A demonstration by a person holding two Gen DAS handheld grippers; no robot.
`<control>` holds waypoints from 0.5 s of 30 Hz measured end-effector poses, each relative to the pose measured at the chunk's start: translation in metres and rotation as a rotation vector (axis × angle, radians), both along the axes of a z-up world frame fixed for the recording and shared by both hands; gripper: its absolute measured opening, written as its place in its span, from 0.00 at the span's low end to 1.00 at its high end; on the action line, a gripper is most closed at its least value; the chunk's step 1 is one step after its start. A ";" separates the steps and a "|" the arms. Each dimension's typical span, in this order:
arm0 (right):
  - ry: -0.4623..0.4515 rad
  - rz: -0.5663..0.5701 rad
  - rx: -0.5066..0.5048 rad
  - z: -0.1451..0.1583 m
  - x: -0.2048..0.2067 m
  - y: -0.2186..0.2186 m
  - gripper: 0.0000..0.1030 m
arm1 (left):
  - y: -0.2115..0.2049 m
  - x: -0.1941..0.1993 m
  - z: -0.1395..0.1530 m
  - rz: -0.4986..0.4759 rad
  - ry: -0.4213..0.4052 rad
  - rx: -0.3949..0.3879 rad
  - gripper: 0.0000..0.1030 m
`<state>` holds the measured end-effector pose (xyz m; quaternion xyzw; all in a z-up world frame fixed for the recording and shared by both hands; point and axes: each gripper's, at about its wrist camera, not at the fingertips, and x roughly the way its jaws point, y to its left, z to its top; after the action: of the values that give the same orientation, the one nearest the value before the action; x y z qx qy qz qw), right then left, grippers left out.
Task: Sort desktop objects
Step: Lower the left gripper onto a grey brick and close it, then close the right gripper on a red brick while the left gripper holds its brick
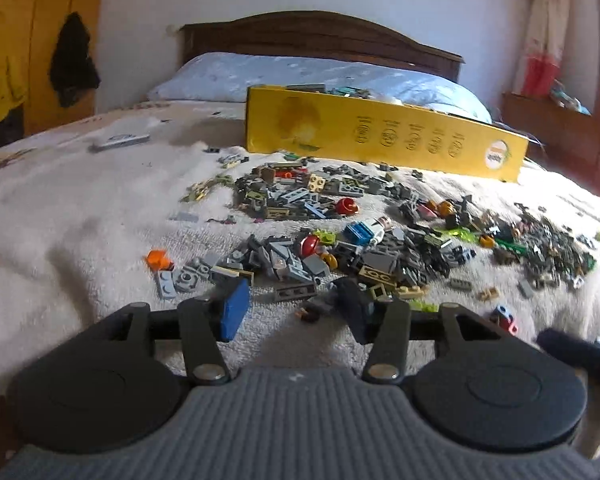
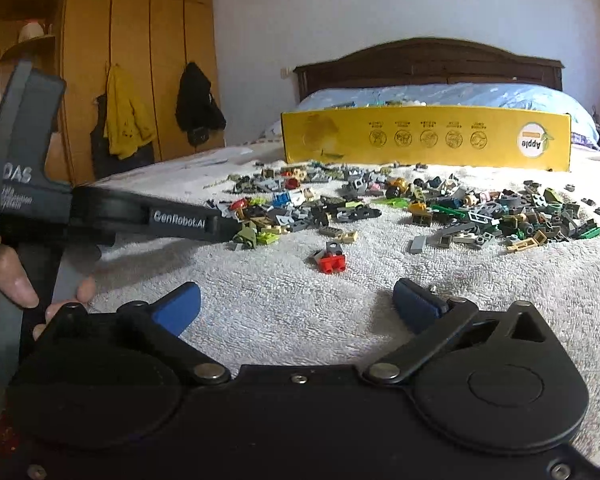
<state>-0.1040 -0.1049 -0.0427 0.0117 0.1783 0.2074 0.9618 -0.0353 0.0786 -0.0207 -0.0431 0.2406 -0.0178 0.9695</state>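
Bed (image 2: 300, 312): white towelling cover, carrying everything; large bare patch nearest both cameras.
Yellow box (image 2: 426, 138): upright behind the scatter, near the pillow; some pieces visible over its rim, contents otherwise hidden.
Brick pile (image 1: 340, 232): loose toy bricks, grey, black, green, tan, spread wide in front of the box; no separated groups apparent, so sorting judged barely begun, most of it left.
Left tongs (image 1: 296, 314): spread, nothing pinched, tips at the near edge of the pile beside grey plates.
Right tongs (image 2: 296, 308): spread, nothing held, over bare cover.
Red brick (image 2: 332, 263): alone, just ahead of the right tongs, apart from the pile; likely next pick.
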 end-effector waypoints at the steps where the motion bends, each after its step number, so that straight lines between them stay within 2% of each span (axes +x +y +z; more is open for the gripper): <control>1: -0.008 0.000 -0.002 -0.001 -0.001 0.000 1.00 | -0.001 0.001 0.000 0.009 0.003 0.000 0.60; 2: -0.013 0.000 -0.009 -0.002 -0.002 0.001 1.00 | -0.002 0.001 0.001 0.017 0.004 -0.004 0.54; 3: -0.016 0.000 -0.013 -0.002 -0.002 0.001 1.00 | -0.002 0.001 0.001 0.020 0.003 -0.010 0.45; 6: -0.018 -0.004 -0.010 -0.002 -0.002 0.001 1.00 | 0.000 0.002 0.002 0.028 0.000 -0.017 0.32; 9: -0.012 -0.001 -0.041 -0.002 -0.004 0.004 1.00 | 0.004 0.002 0.003 0.031 0.001 -0.027 0.24; 10: -0.010 0.000 -0.060 -0.001 -0.004 0.006 1.00 | 0.004 0.003 0.004 0.034 0.001 -0.028 0.14; 15: -0.002 0.004 -0.085 -0.001 -0.003 0.008 1.00 | 0.013 0.001 0.005 0.050 0.001 -0.047 0.13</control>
<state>-0.1066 -0.0969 -0.0436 -0.0297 0.1860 0.2016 0.9612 -0.0345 0.0914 -0.0155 -0.0719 0.2394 0.0006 0.9683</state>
